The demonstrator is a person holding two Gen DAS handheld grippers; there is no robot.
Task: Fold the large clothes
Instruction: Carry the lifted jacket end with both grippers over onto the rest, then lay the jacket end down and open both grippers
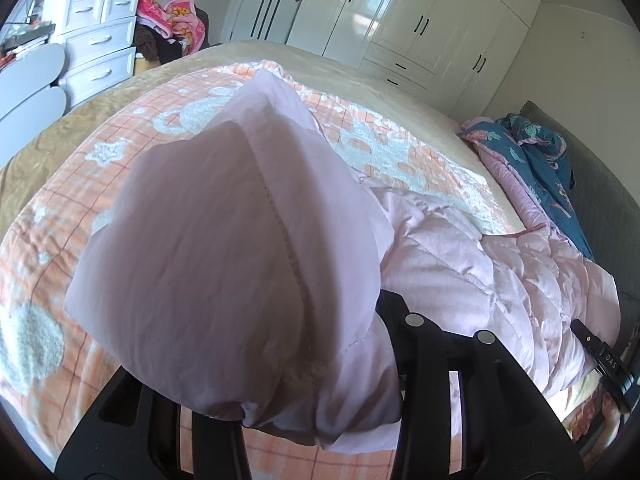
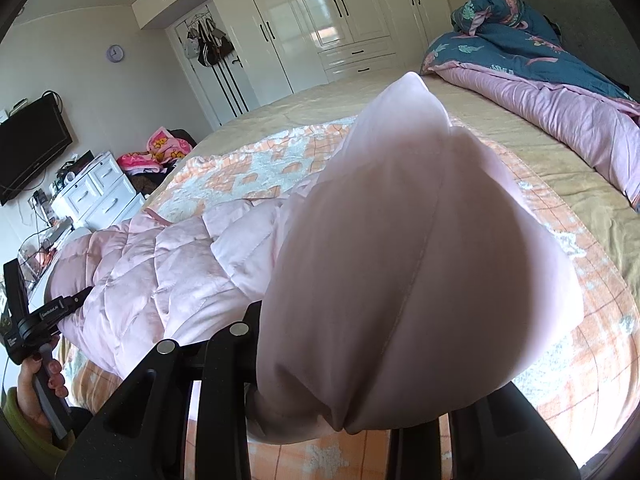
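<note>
A pale pink quilted down jacket (image 1: 480,264) lies on the bed. In the left wrist view a puffy part of it (image 1: 224,264) bulges up over my left gripper (image 1: 288,420), which is shut on it; the fingertips are hidden by the fabric. In the right wrist view the jacket body (image 2: 160,264) stretches left, and another puffy part (image 2: 420,272) covers my right gripper (image 2: 344,412), which is shut on it. The left gripper (image 2: 68,304) also shows at the jacket's far end, held by a hand.
An orange and white checked blanket (image 1: 60,208) covers the bed over a tan sheet (image 2: 540,148). A blue and pink duvet (image 2: 540,64) is bunched at the headboard. White wardrobes (image 1: 400,20) and a white drawer unit (image 1: 96,40) stand beyond the bed.
</note>
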